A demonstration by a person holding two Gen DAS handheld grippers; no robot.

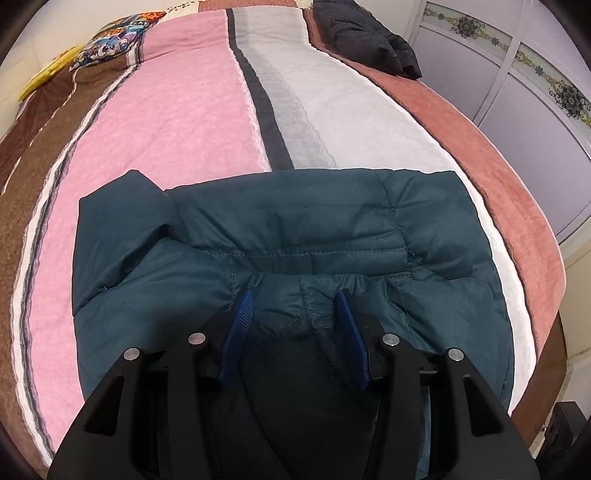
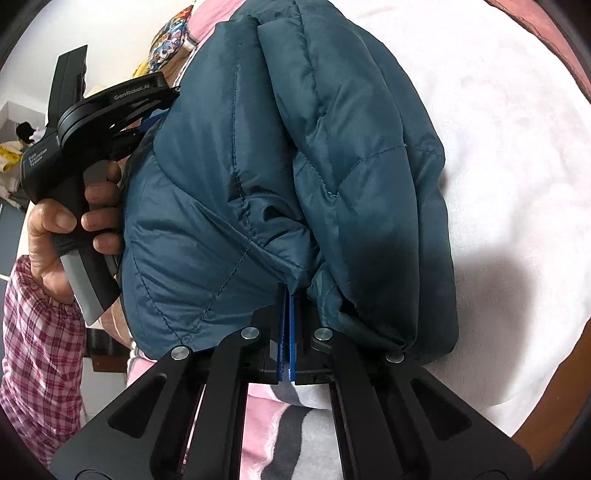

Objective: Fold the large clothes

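Striped bedspread (image 1: 192,122) under teal jacket (image 1: 295,221)

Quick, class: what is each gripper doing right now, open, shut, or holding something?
Left gripper: jaws apart around a bunched part of the jacket; grip cannot be told.
Right gripper: shut on the jacket's edge.

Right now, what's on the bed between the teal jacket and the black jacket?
Nothing: left wrist view shows only bare striped blanket between the teal jacket and the black jacket.
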